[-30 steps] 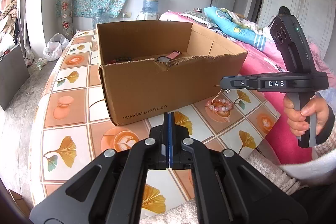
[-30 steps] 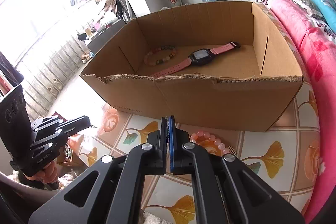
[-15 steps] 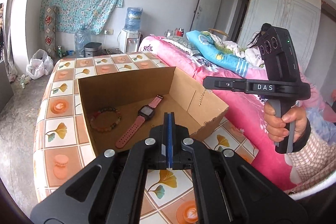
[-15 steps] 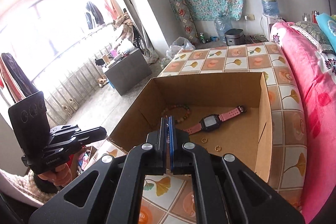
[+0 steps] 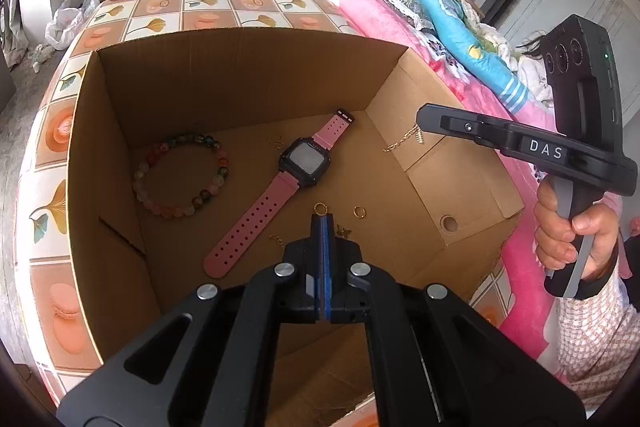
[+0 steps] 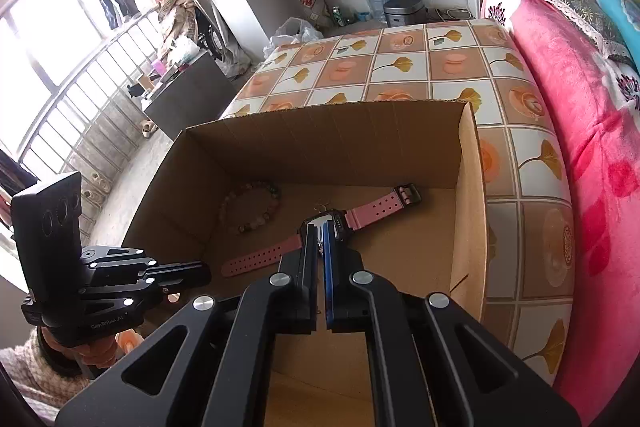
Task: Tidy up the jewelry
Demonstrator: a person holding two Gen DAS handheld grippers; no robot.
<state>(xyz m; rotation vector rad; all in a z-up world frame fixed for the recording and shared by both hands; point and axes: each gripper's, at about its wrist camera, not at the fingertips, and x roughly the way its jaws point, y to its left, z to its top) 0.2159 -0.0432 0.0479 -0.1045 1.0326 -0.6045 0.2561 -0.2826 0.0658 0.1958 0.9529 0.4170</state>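
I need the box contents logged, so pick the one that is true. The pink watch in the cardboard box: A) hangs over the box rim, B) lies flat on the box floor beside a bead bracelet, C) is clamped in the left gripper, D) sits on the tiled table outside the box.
B: the pink watch lies flat on the floor of the cardboard box, with the bead bracelet to its left and apart from it.

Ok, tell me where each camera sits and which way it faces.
Left wrist: on the left tongs, shut, looking down into the box; the right tongs, pinching a chain, and the right hand show at right.
Right wrist: on the right tongs, looking down into the box; the left tongs and left hand show at lower left.
Shared: box, watch, bracelet, table.
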